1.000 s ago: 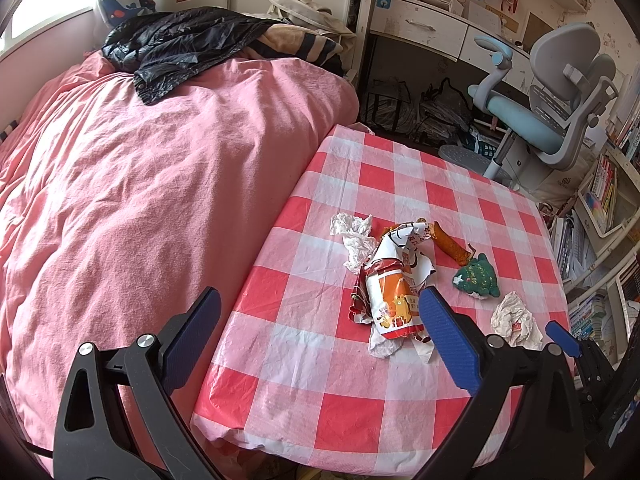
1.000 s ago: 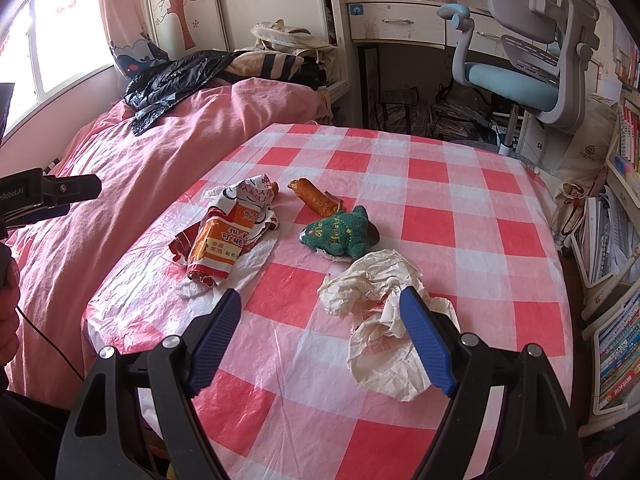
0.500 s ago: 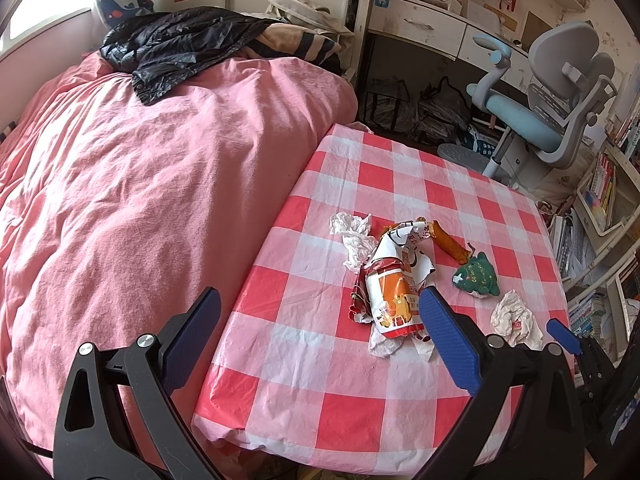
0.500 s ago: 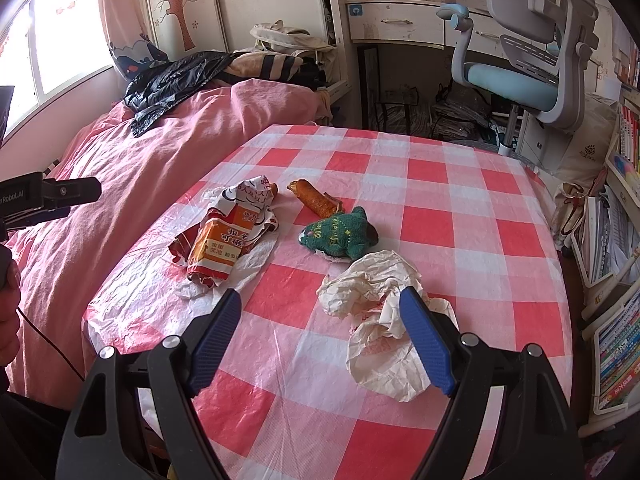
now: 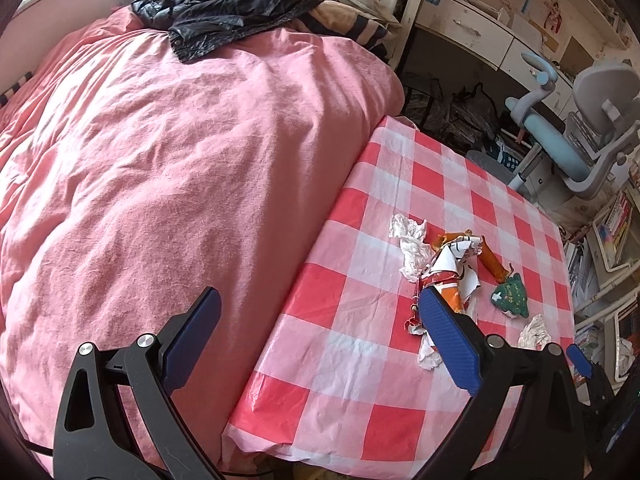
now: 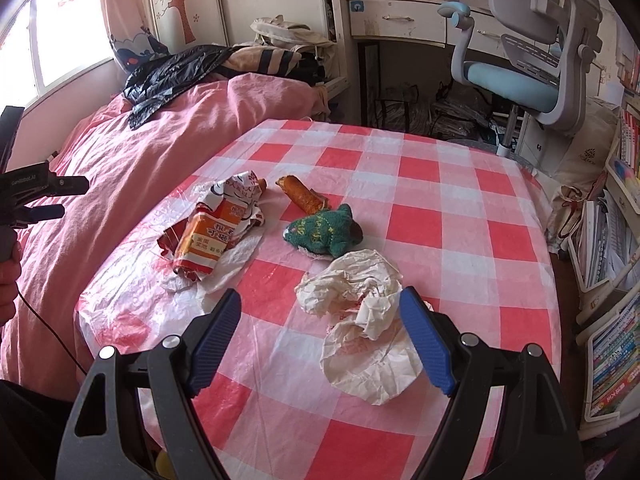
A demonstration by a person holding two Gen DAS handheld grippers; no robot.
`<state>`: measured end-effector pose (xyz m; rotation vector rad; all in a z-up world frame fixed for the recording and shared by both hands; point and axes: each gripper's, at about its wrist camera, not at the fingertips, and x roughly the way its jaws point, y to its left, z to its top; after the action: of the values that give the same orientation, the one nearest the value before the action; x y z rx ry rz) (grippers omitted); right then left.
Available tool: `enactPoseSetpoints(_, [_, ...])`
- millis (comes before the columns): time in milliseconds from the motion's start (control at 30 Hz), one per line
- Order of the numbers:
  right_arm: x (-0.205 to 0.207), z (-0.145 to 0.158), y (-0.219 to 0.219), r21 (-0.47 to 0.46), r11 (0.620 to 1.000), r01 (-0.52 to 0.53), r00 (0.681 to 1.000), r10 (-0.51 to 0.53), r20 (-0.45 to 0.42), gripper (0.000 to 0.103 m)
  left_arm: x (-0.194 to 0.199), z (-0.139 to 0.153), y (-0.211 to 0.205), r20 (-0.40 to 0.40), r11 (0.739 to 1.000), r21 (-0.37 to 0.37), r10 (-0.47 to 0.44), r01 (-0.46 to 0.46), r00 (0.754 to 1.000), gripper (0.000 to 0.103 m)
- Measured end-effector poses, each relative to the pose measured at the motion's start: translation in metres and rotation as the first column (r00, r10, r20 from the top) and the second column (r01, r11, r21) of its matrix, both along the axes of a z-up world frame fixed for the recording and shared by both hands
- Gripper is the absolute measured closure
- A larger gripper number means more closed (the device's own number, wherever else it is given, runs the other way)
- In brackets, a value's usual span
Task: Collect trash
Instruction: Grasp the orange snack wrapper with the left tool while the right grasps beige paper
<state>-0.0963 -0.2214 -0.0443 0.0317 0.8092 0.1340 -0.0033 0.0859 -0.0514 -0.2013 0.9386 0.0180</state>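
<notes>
Trash lies on a table with a red-and-white checked cloth (image 6: 440,184). There is an orange-and-white snack wrapper (image 6: 212,236) (image 5: 448,276), an orange wrapper roll (image 6: 302,196) (image 5: 494,266), a green fish-shaped pouch (image 6: 324,232) (image 5: 510,300), crumpled white paper (image 6: 360,316) (image 5: 534,330) and a white tissue (image 5: 408,236). My right gripper (image 6: 320,324) hangs open just above the table's near side, with the white paper partly between its fingers and no pad touching it. My left gripper (image 5: 316,320) is open and empty over the table's left edge, beside the bed.
A bed with a pink duvet (image 5: 160,160) borders the table's left side, a black jacket (image 5: 224,8) at its head. Behind the table stand a desk (image 6: 400,20) and a grey-and-blue chair (image 6: 532,60). Bookshelves (image 6: 616,320) line the right side.
The left gripper has shifted left toward the bed, so the trash now sits by its right finger instead of between the fingers. The right gripper has kept still.
</notes>
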Motion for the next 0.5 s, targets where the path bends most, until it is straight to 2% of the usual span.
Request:
enactPoseSetpoints(167, [0.009,-0.005,-0.011,-0.011,1.000,-0.002,1.000,0.002,-0.031,0.025,0.009,-0.005,-0.028,-0.001,0.995,0.060,-0.083,0.083,0.997,0.008])
enactPoseSetpoints(333, [0.024,-0.013,-0.014,-0.009,1.000,-0.017,0.998,0.016,-0.064,0.031,0.029,-0.010,-0.062,0.015,0.978,0.118,-0.174,0.171,0.985,0.008])
enactPoseSetpoints(500, [0.033,-0.021,-0.015,-0.006,1.000,-0.029,0.993,0.028,-0.114,0.036,0.059,-0.014,-0.097,0.032,0.947,0.211,-0.253,0.241,0.967,0.008])
